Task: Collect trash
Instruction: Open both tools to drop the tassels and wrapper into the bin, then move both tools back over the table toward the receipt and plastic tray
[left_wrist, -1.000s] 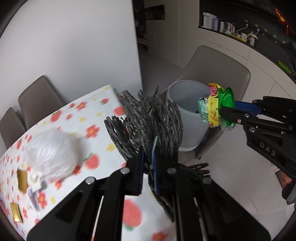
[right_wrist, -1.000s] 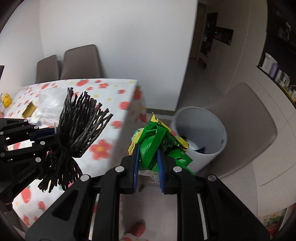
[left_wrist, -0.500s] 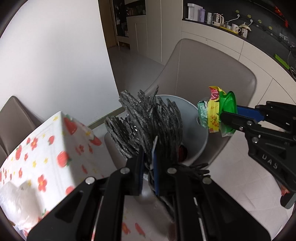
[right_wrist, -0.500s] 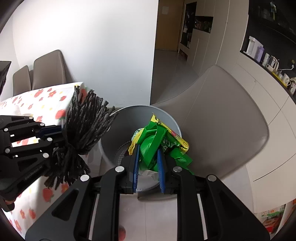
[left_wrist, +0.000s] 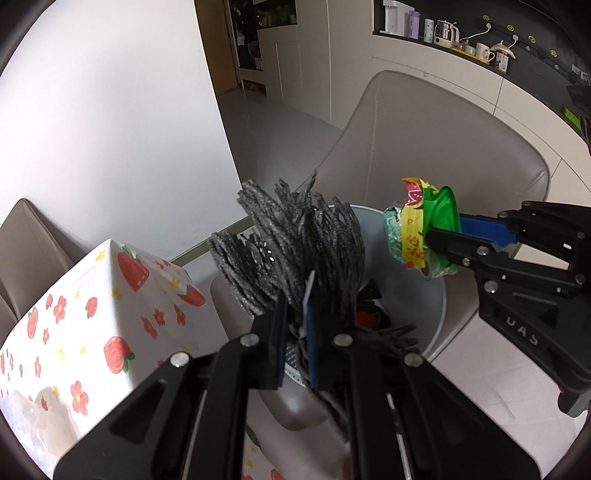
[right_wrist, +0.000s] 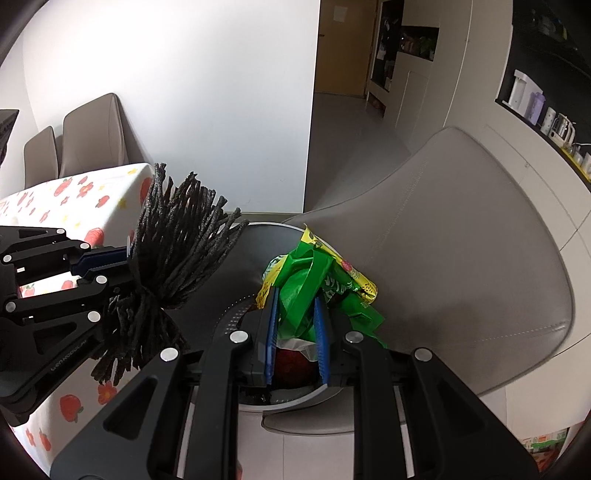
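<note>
Showing red trash in bin (right_wrist: 236, 295), R view only

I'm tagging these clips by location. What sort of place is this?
Most likely a home dining area beside a kitchen: a table with a strawberry tablecloth, padded dining chairs, and a counter with kettle and mugs. A grey bin stands on the chair seat.
</note>
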